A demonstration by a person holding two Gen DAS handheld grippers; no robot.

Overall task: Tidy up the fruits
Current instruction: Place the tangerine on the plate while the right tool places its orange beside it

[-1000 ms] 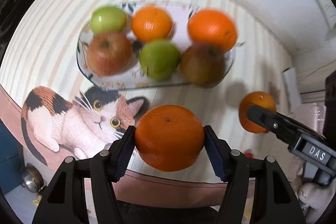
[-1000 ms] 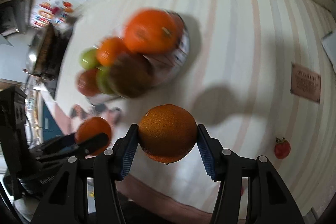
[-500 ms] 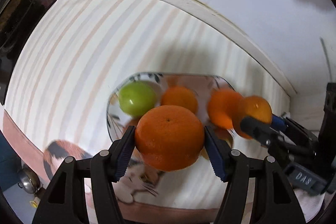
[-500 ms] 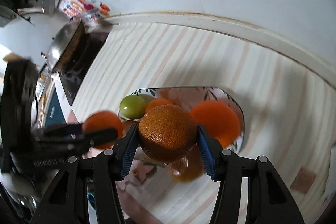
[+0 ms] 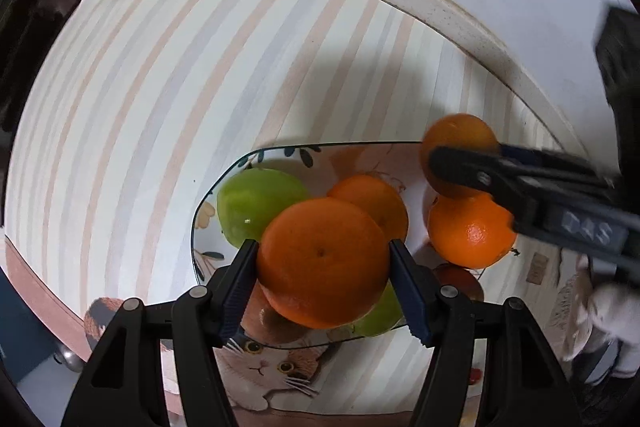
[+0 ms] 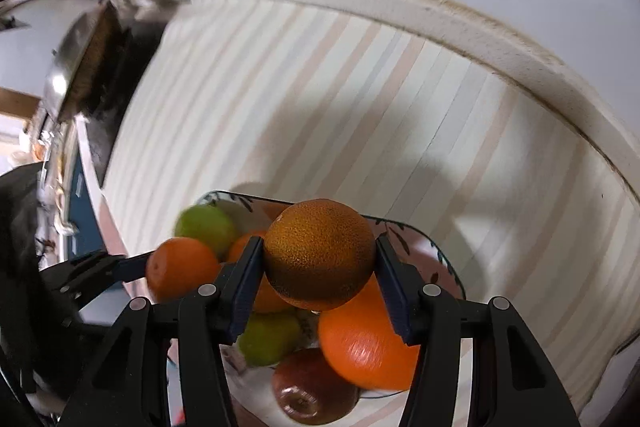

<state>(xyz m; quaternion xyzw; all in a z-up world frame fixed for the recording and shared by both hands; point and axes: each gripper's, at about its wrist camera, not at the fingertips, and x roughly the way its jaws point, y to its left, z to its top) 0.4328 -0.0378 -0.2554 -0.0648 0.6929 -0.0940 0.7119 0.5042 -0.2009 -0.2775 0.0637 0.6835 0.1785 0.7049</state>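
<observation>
Above crowded fruit plate, each hand-held gripper clamping an orange, apples below.

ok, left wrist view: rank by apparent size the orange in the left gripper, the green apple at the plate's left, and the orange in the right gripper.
1. Orange in the left gripper, though it's nearest the lens.
2. Green apple, partly hidden.
3. Orange in the right gripper, partly covered by a finger.

Bright, even light w/ soft shadows on striped cloth; fisheye-warped edges, motion blur at sides.
</observation>
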